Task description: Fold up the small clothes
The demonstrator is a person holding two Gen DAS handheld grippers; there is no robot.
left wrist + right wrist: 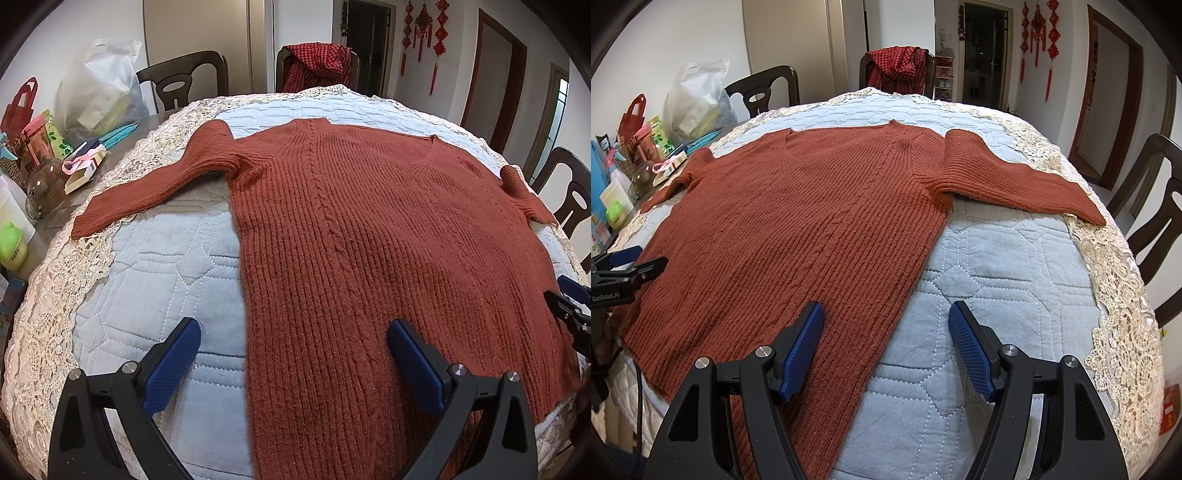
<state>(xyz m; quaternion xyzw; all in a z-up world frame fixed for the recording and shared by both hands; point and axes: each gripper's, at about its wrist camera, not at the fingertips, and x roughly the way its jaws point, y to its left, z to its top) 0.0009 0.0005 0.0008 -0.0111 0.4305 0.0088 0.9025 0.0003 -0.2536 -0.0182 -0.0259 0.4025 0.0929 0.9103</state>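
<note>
Sweater (369,229) lies flat on quilt (166,277), both hand-held grippers spread above it

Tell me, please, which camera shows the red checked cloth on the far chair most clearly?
The left wrist view: the red checked cloth appears larger there, draped over the chair back. The right wrist view shows the same cloth smaller.

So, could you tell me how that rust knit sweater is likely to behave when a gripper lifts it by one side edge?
The rust knit sweater lies limp and flat on the quilted cover, so it would probably sag and drape. Its thick ribbing suggests some weight. The fuzzy knit likely grips the textured pads rather than slipping.
</note>
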